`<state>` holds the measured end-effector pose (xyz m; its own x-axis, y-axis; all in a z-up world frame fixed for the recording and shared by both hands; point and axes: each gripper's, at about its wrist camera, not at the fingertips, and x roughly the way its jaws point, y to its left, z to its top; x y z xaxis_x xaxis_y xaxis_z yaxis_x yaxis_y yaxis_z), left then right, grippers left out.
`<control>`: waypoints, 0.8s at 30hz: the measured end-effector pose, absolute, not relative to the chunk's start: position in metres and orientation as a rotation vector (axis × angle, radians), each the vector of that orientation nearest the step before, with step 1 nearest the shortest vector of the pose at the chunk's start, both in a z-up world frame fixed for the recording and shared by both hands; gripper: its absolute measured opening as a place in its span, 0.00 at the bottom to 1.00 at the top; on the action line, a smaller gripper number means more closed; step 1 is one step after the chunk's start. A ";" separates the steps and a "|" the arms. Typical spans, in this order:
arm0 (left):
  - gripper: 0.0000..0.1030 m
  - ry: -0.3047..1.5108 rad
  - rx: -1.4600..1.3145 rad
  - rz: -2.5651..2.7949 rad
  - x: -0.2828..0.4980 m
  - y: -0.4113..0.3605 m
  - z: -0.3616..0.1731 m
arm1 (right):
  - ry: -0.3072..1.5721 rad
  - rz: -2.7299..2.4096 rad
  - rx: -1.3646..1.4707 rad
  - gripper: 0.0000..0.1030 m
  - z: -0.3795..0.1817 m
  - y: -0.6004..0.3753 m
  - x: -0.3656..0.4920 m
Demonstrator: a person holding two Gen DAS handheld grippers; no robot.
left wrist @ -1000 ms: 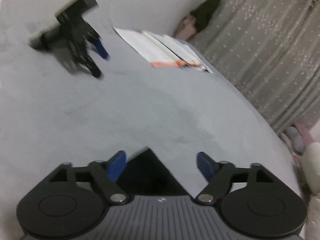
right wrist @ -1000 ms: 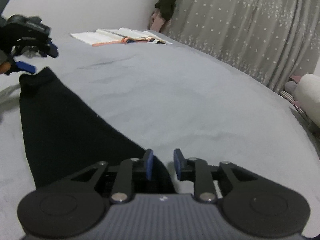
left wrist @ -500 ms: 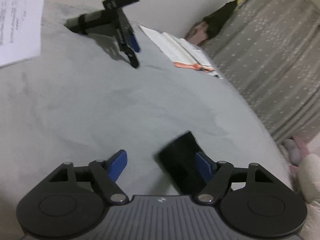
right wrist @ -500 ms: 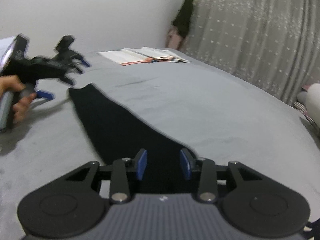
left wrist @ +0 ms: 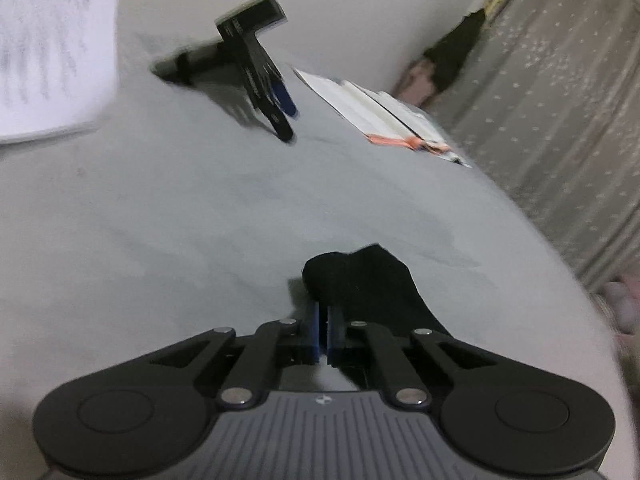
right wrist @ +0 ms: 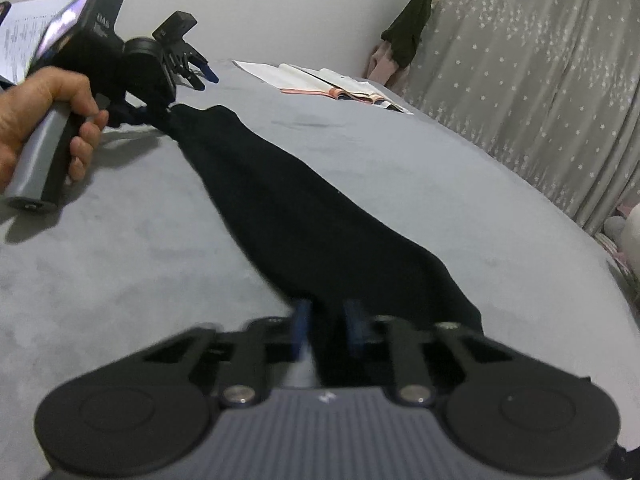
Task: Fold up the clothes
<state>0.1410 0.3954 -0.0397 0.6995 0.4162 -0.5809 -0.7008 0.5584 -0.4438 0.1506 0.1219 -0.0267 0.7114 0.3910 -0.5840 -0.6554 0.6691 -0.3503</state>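
Long black knit garment (right wrist: 304, 216) flat on grey bed cover (right wrist: 120, 264). L gripper (left wrist: 323, 322) clamped on one end, R gripper (right wrist: 328, 320) jaws pinching other end. Step: grasp done. Next, prob: lift both ends evenly, fold over.

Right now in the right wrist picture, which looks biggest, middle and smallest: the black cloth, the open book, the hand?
1. black cloth
2. hand
3. open book
The hand is nearer the camera than the book, so that order is unsure.
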 end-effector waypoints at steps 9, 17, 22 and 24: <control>0.02 0.504 -0.544 0.906 0.122 0.396 -0.023 | 0.521 0.678 -0.484 0.07 -0.021 0.134 0.142; 0.21 0.594 -0.398 0.923 0.128 0.380 -0.046 | 0.551 0.689 -0.450 0.52 -0.016 0.121 0.146; 0.50 0.567 -0.430 0.952 0.112 0.375 -0.034 | 0.540 0.655 -0.321 0.67 0.006 0.080 0.145; 0.54 0.555 -0.396 0.938 0.110 0.365 -0.028 | 0.533 0.608 -0.288 0.70 0.012 0.059 0.145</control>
